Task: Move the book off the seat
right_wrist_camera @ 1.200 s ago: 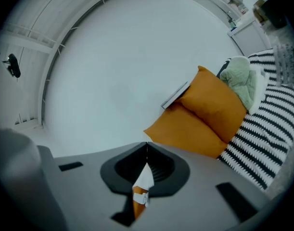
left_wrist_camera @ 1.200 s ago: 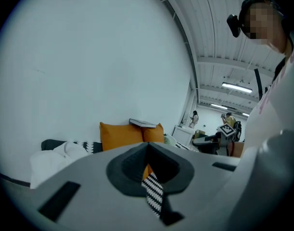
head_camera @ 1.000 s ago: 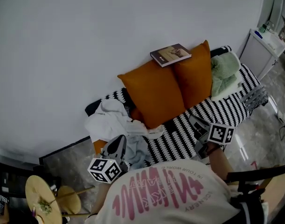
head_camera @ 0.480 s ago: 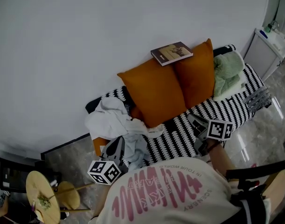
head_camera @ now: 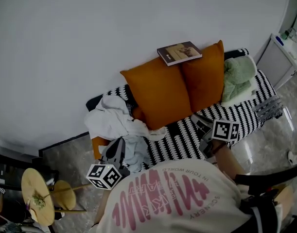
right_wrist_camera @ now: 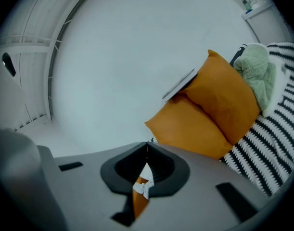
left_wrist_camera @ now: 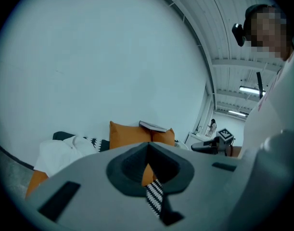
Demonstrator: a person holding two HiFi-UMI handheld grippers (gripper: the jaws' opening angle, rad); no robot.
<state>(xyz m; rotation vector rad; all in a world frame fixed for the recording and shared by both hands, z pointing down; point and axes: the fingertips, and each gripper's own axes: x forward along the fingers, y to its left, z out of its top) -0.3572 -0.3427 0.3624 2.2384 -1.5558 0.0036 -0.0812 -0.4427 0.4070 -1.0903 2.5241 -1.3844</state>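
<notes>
Fingers (left_wrist_camera: 123, 167) of the left gripper (left_wrist_camera: 147, 147) pressed together, nothing pinched between. Same at the right gripper (right_wrist_camera: 147, 147): clamped flat and empty. Both held in front of the striped seat (head_camera: 187, 140), the left one by the heap of white clothes (head_camera: 112, 120), the right one over the seat's front edge. Up on top of the two orange cushions (head_camera: 160, 96), close against the wall (head_camera: 90, 33): the book (head_camera: 180, 53), lying flat, well apart from either gripper. Beside the cushions, at the seat's right end, a green blanket (head_camera: 238, 76).
</notes>
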